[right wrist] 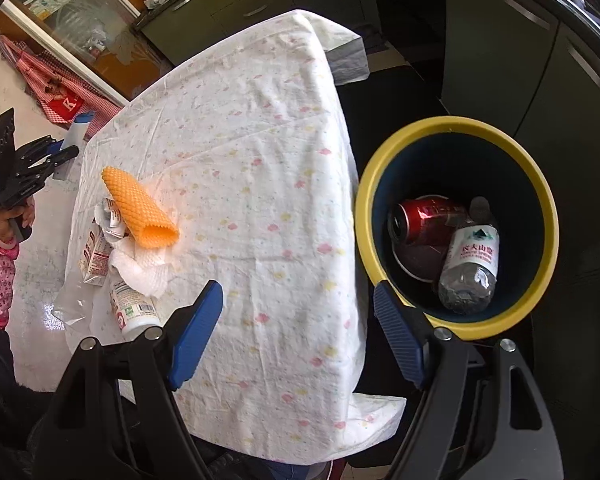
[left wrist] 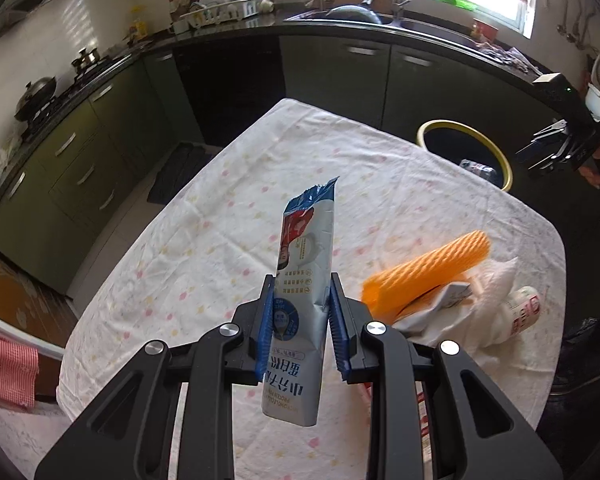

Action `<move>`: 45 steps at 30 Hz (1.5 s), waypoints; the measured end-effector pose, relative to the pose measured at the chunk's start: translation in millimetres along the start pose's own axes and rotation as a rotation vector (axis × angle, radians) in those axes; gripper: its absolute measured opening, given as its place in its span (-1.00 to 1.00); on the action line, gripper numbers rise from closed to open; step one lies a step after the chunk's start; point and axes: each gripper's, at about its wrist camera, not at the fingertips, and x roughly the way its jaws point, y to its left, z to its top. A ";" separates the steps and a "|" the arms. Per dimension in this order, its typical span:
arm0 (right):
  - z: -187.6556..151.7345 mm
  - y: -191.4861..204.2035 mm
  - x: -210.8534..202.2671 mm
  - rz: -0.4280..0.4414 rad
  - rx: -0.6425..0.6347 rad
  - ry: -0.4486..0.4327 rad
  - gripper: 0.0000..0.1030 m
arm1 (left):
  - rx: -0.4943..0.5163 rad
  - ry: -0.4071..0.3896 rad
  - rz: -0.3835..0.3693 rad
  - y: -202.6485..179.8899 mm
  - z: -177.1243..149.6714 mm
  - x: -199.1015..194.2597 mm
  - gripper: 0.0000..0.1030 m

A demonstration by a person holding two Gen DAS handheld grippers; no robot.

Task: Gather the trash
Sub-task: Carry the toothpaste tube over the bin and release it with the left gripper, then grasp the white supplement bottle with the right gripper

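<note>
Left wrist view: left claw (left wrist: 300, 320) clamps one blue-white foil snack wrapper (left wrist: 302, 304) above the cloth-covered bench (left wrist: 204, 240).

Right wrist view: right claw (right wrist: 298, 336) gapes wide, empty. One yellow-rimmed bin (right wrist: 456, 326) holds one red can (right wrist: 424, 216) and one clear plastic bottle (right wrist: 470, 260); one orange foam net sleeve (right wrist: 140, 210) lies on the bench.

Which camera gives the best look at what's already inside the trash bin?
The right wrist view: it looks down into the bin, showing a red can and a plastic bottle. The left wrist view shows only its rim and a glimpse inside.

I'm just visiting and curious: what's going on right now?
Left gripper shut on wrapper, lifted over table. Right gripper open, empty. Bin holds can, bottle. Path clear.
</note>
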 end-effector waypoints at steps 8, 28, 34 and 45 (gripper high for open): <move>-42.0 -67.4 -25.4 0.010 0.118 -0.056 0.43 | 0.205 -0.013 -0.206 -125.7 102.1 26.5 -0.50; -129.3 -176.2 -59.9 0.023 0.354 -0.146 0.44 | 0.360 0.172 -0.289 -330.7 265.2 241.7 0.39; -123.3 -164.2 -55.2 0.019 0.309 -0.145 0.44 | 0.234 0.085 -0.231 -295.3 252.8 175.5 0.74; -90.4 -70.6 -9.1 0.064 0.043 -0.036 0.44 | -0.134 -0.040 0.022 -201.7 146.3 19.1 0.91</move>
